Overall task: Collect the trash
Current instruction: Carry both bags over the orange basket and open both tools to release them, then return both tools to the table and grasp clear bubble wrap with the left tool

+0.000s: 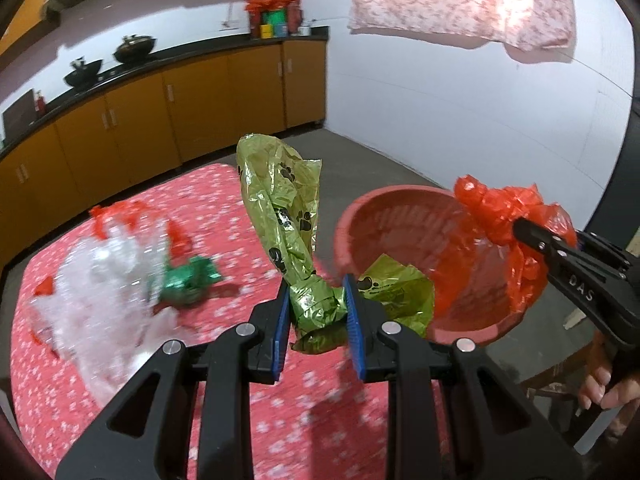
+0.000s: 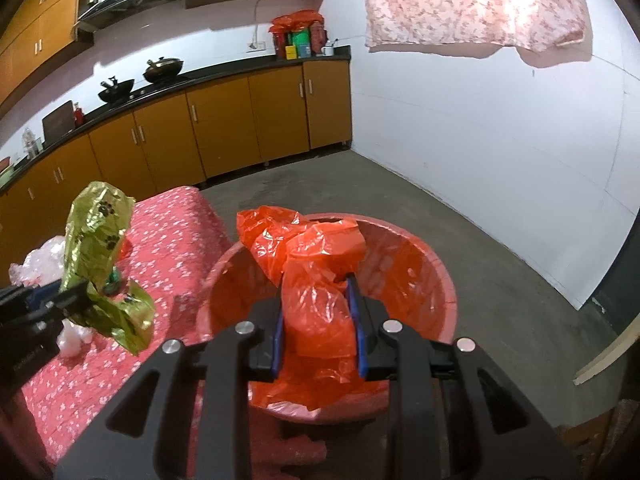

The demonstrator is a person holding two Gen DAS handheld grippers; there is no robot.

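Orange plastic bag [image 2: 316, 304], clamped in the right gripper [image 2: 318, 334] over the red basket [image 1: 404, 204], may catch its rim, while the left gripper [image 1: 318, 320], clamped on the green wrapper [image 1: 280, 216], could drop it beside the basket.

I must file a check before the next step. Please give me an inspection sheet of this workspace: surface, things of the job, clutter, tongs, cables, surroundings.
Surface: table under a red flowered cloth.
Job's things: red basin beside the table edge; green paw-print wrapper; orange plastic bag, above the basin.
Clutter: clear crumpled plastic, blurred, and a green foil piece on the cloth.
Tongs: left tongs shut on the green wrapper; right tongs shut on the orange bag.
Cables: a thin one on the wall to a socket.
Surroundings: yellow kitchen cabinets, two dark pans on the counter, pink cloth hanging on the white wall.
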